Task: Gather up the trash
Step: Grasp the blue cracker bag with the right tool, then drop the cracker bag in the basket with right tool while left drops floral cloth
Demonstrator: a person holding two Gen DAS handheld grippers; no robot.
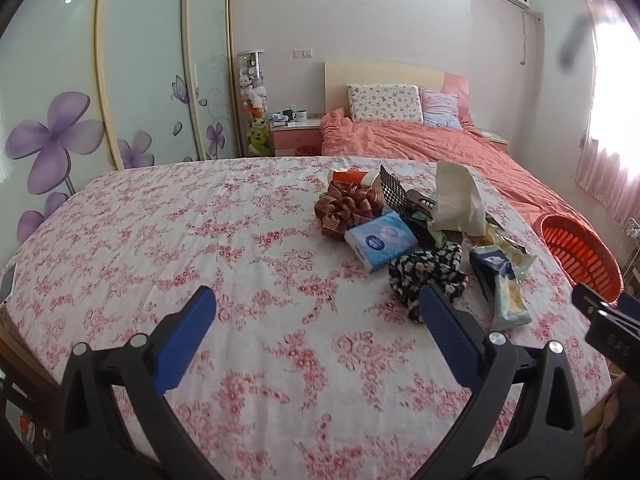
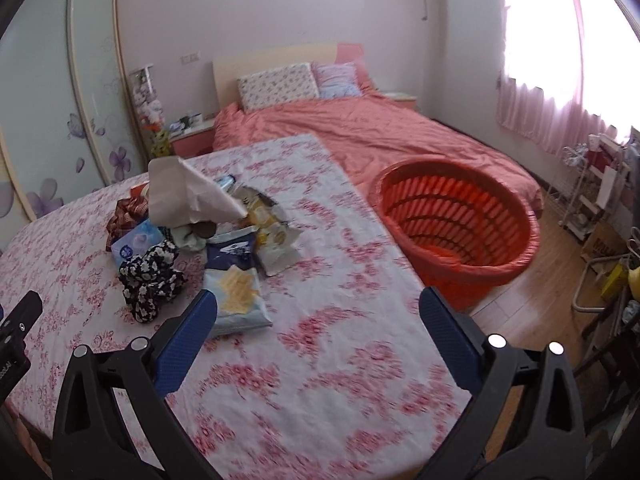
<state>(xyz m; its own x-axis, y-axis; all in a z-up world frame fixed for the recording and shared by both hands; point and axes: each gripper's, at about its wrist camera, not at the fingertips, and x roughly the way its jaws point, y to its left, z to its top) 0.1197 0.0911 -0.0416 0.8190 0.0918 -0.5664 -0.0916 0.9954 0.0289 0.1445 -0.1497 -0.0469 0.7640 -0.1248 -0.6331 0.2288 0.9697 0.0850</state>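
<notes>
A floral-clothed tabletop (image 2: 320,360) carries the trash pile (image 2: 224,232), perhaps wrappers; an orange basket (image 2: 456,216) stands beside, before the bed (image 2: 360,136). Left tongs (image 1: 318,312) and right tongs (image 2: 318,312) gape empty.

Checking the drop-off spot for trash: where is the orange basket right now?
The orange basket stands on the wooden floor at the right of the right wrist view, between the floral-covered table and the bed.
</notes>
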